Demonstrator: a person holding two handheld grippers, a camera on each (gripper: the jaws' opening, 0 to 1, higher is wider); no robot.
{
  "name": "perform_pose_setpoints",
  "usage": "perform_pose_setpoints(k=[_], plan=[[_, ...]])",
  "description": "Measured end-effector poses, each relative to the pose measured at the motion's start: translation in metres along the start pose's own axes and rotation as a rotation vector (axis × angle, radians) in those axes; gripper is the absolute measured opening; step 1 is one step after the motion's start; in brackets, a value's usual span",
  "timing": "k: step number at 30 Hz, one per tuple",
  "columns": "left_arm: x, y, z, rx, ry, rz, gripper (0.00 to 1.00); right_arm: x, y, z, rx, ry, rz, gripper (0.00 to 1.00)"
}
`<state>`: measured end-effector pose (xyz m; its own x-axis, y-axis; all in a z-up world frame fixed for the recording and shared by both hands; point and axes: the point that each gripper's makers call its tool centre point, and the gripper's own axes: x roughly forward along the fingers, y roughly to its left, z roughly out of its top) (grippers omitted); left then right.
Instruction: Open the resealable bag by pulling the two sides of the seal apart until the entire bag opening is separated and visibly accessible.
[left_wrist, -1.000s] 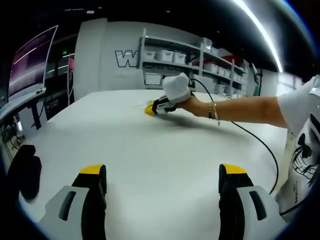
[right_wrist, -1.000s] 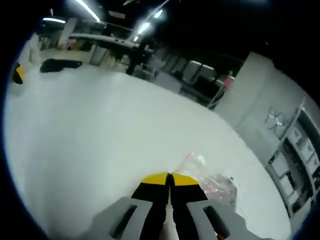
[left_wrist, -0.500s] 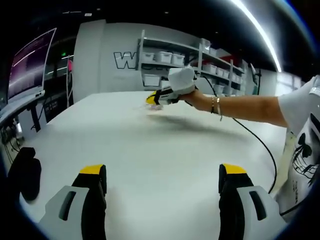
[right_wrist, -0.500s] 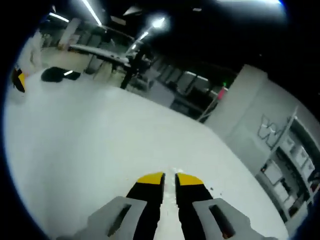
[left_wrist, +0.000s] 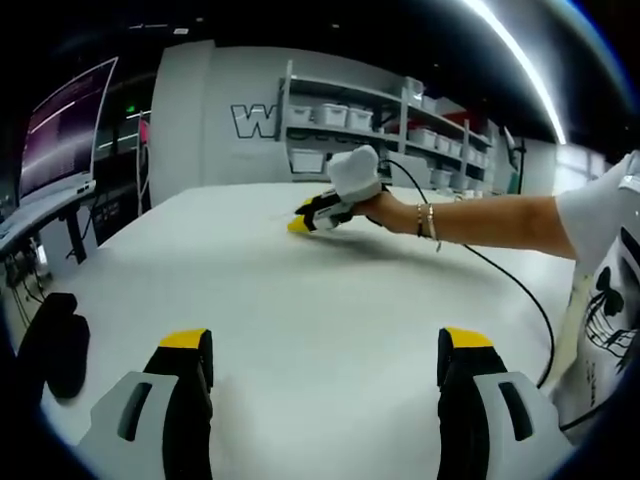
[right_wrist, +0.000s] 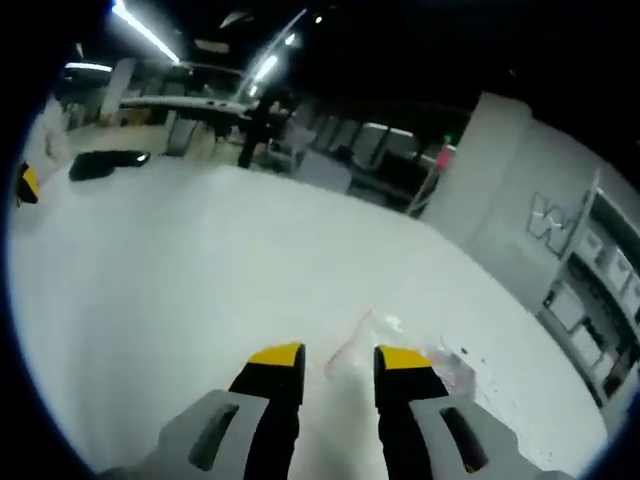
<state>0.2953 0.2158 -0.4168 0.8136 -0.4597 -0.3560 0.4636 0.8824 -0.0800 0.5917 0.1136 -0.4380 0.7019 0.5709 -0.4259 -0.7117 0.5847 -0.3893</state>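
Clear plastic bag (right_wrist: 400, 350) flat on white tabletop (left_wrist: 300, 300) | right gripper (right_wrist: 340, 357) jaws parted, empty, over bag edge | left gripper (left_wrist: 325, 345) wide open, empty

Looks like a lab/warehouse-style workspace: big white worktable (left_wrist: 300, 300), metal shelving (left_wrist: 380, 120) with white storage bins at 12 o'clock, large curved monitor (left_wrist: 65, 125) at 10 o'clock, ceiling strip lights (left_wrist: 520, 60), more desks (right_wrist: 190, 105) behind.

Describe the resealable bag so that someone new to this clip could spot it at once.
On the broad white table, look just ahead of the right gripper, whose yellow-tipped jaws stand apart. The bag lies flat there: clear, crinkled, glinting film, the one see-through thing on the tabletop.
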Motion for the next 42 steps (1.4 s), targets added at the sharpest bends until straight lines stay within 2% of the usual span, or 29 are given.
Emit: perform_pose_setpoints(k=[14, 17, 22, 33, 35, 37, 38, 39, 42], plan=[[0.001, 0.002, 0.001, -0.005, -0.008, 0.001, 0.92, 0.001, -0.006, -0.007, 0.130, 0.027, -0.011, 0.23], [0.000, 0.002, 0.001, -0.005, -0.009, 0.001, 0.92, -0.002, -0.008, -0.010, 0.128, 0.036, -0.032, 0.23], [-0.001, 0.004, 0.002, -0.007, -0.013, 0.009, 0.91, 0.002, -0.010, -0.010, 0.150, 0.042, -0.026, 0.22], [-0.001, 0.002, 0.004, -0.001, -0.017, 0.005, 0.91, -0.003, -0.002, -0.016, 0.342, 0.029, 0.016, 0.16], [-0.001, 0.001, 0.005, -0.001, -0.018, 0.005, 0.91, -0.004, -0.002, -0.017, 0.365, 0.029, 0.021, 0.12], [-0.001, 0.001, 0.004, -0.001, -0.017, 0.005, 0.91, -0.004, -0.002, -0.017, 0.350, 0.032, 0.014, 0.06], [-0.002, 0.001, 0.004, 0.000, -0.016, 0.006, 0.91, -0.005, -0.004, -0.018, 0.311, 0.040, 0.000, 0.01], [-0.002, 0.001, 0.004, -0.001, -0.016, 0.006, 0.91, -0.006, -0.005, -0.017, 0.273, 0.037, -0.012, 0.00], [-0.002, 0.002, 0.004, -0.002, -0.017, 0.008, 0.91, -0.009, -0.002, -0.013, 0.240, 0.045, -0.013, 0.00]])
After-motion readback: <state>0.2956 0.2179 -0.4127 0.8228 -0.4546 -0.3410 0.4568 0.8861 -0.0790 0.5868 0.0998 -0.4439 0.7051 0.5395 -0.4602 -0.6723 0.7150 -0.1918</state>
